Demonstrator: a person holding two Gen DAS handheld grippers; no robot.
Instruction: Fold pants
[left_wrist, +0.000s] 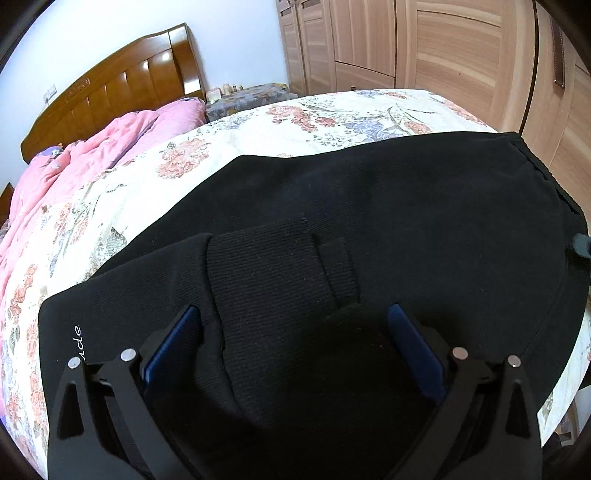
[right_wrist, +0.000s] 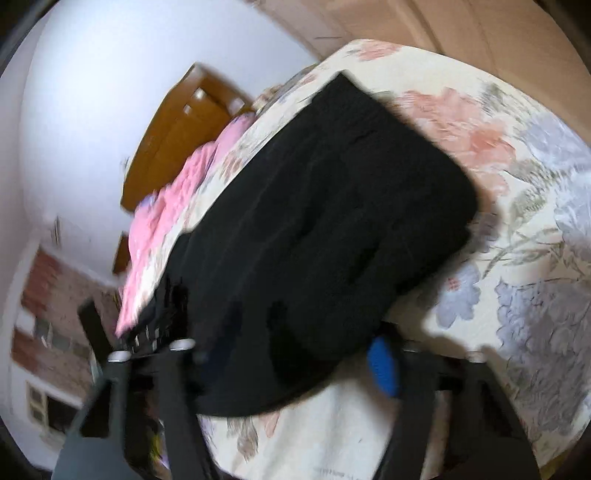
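A floral bedspread (left_wrist: 110, 206) covered the bed, and the black pants (left_wrist: 369, 206) were laid across it, partly folded. The left hand-held gripper (left_wrist: 291, 332) was spread wide over the ribbed cuff; the right hand-held gripper (right_wrist: 291, 354) also appeared wide (view blurred). The soft, limp knit was judged best gripped at cuff or hem.

The black pants (left_wrist: 369, 206) cover the near part of the floral bedspread (left_wrist: 303, 114), with bare spread open beyond them toward the far edge. To the left, a heaped pink quilt (left_wrist: 85, 155) and the wooden headboard (left_wrist: 110, 88) close off that side. The wardrobe doors (left_wrist: 443, 44) stand just past the bed's far edge, and a cluttered nightstand (left_wrist: 243, 98) fills the corner between them and the headboard.
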